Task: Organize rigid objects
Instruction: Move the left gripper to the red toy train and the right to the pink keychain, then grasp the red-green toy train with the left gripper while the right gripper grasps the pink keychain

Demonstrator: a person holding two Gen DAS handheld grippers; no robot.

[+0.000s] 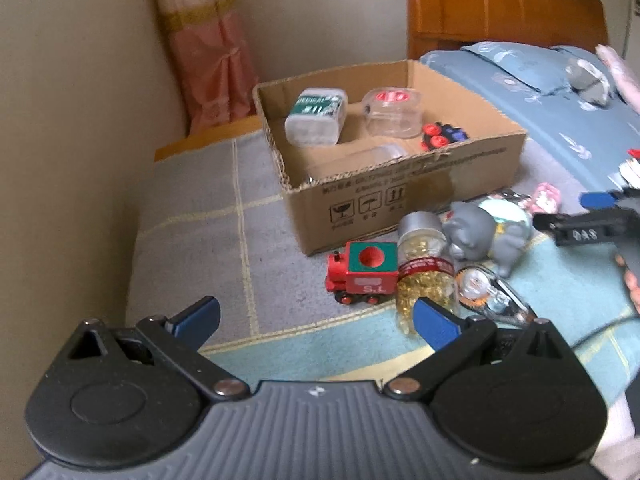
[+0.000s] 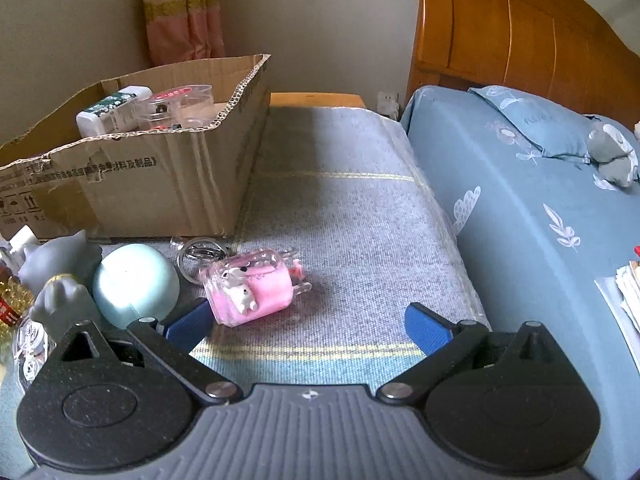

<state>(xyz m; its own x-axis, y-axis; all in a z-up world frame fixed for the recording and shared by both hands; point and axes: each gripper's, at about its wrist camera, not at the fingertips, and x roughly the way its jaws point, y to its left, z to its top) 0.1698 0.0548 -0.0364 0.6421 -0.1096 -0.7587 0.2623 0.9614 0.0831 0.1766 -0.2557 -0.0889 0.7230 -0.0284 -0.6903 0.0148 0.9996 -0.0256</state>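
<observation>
A cardboard box (image 1: 400,192) (image 2: 168,184) stands on the rug and holds a white medical case (image 1: 316,118), a clear round tub (image 1: 394,114) and small red-and-blue wheels (image 1: 442,136). In front of it lie a red toy train (image 1: 360,270), a jar of gold bits (image 1: 424,276), a grey figurine (image 1: 476,236) (image 2: 60,272) and a clear keychain (image 1: 488,288). My left gripper (image 1: 316,320) is open, empty, just short of the train. My right gripper (image 2: 308,324) (image 1: 588,212) is open over the rug, its left finger beside a pink keychain case (image 2: 248,288) and a pale blue ball (image 2: 134,284).
A bed with blue sheets (image 2: 520,200) and a wooden headboard (image 2: 500,40) runs along the right. A grey soft toy (image 2: 612,156) lies on the bed, papers (image 2: 628,292) at its edge. A beige wall (image 1: 80,120) and pink curtain (image 1: 208,52) close off the left. Open rug (image 2: 340,208) lies right of the box.
</observation>
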